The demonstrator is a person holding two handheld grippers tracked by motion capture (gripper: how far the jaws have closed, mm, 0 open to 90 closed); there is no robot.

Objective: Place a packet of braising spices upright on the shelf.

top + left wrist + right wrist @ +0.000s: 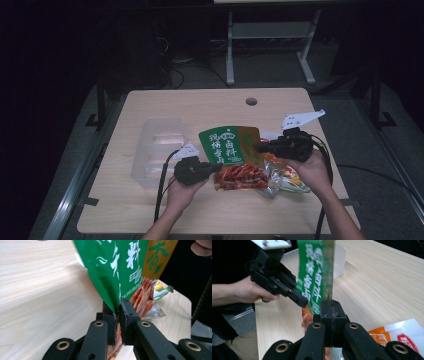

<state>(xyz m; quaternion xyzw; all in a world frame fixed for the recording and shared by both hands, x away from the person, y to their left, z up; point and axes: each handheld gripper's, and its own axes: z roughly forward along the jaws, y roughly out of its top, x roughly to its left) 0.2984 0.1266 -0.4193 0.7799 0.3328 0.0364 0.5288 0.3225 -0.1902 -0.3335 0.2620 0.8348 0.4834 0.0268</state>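
A: Item one, left to right. Clear tray point(159, 150), left on the table point(150, 210). Left gripper point(216, 170), jaws clamped on the lower left edge of the green bag point(229, 145).

B: Item two. The bag, lifted above the table centre, upright. Right gripper point(257, 148), jaws closed on its right edge. Other packets point(290, 180) lie beneath.

A: Risk: the two grippers pulling apart may tear the film or let one edge slip; the red strips inside would shift and drag the bag down.

B: View notes. The left gripper view shows film pinched between the jaws and strips point(142, 296) behind. The right gripper view shows an orange packet point(397, 336) lower right. The high view adds the tray.
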